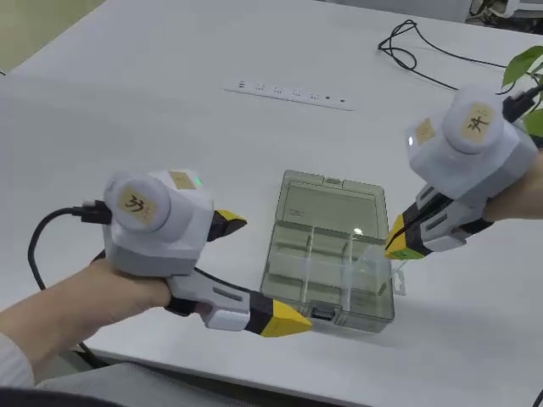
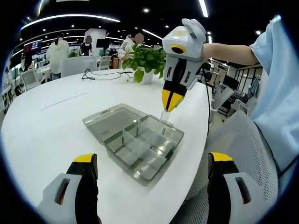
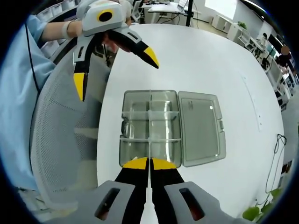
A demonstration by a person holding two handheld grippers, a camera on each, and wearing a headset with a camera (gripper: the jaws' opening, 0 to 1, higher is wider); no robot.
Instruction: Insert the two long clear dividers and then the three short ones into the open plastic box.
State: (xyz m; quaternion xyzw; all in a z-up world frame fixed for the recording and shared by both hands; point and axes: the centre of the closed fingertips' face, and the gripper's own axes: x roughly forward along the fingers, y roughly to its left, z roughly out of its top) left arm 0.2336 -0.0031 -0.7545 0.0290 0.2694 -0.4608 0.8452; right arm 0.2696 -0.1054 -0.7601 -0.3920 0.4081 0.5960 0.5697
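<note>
The open plastic box (image 1: 293, 292) lies near the table's front edge, its lid (image 1: 331, 203) flat behind it. Clear dividers stand inside the tray (image 3: 125, 122), splitting it into several cells. My right gripper (image 1: 397, 246) hovers over the box's right end, shut on a small clear divider (image 2: 166, 117) that hangs just above the rim (image 2: 174, 133). My left gripper (image 1: 259, 271) is wide open just left of the box and holds nothing. In the right gripper view, the right gripper (image 3: 149, 163) has its jaws pressed together, and the left gripper (image 3: 116, 74) spreads beyond the box.
A white power strip (image 1: 288, 93) lies at the back of the table, with a black cable (image 1: 416, 51) and a potted plant (image 1: 526, 68) at the far right. A mesh chair (image 3: 65, 140) sits at the table's front edge. People stand far behind.
</note>
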